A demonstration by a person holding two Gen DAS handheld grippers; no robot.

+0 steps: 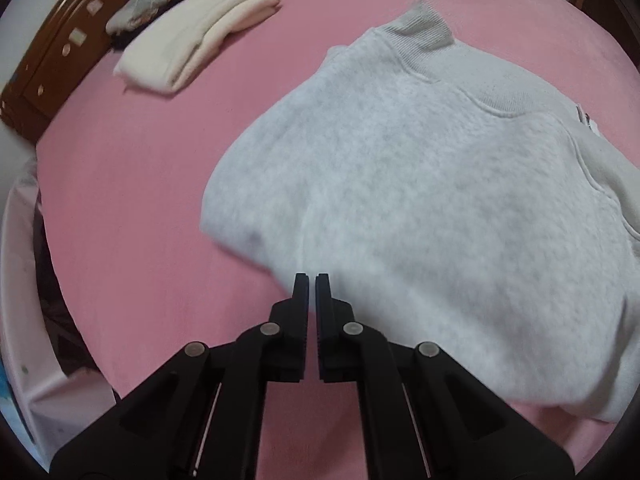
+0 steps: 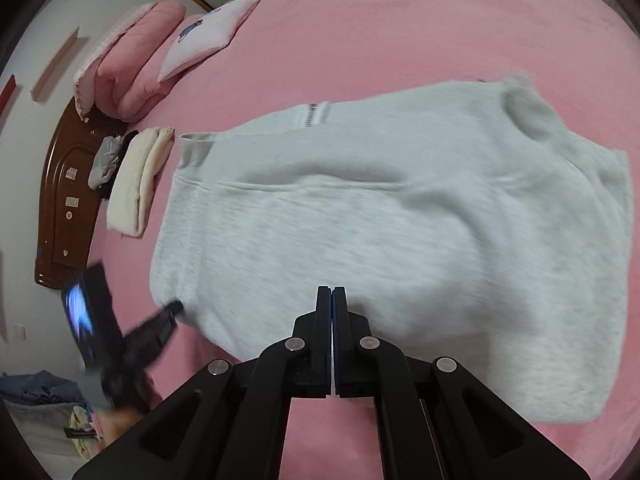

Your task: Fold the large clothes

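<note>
One light grey sweatshirt (image 1: 420, 184) lies folded flat in the middle of the pink bed sheet (image 1: 132, 184). Both grippers are closed and empty: left gripper (image 1: 312, 280) at its near edge, right gripper (image 2: 332, 292) over it. One folded cream garment (image 1: 196, 40) sits near the headboard (image 1: 60, 48), plus two pillows (image 2: 132, 60).

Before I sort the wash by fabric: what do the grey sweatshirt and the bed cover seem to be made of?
Grey sweatshirt: looks like soft heathered fleece knit, matte, with ribbed cuff and a metal zip. Bed cover: pink, matte, slightly fuzzy cloth, perhaps cotton or flannel; blur leaves it open.
</note>
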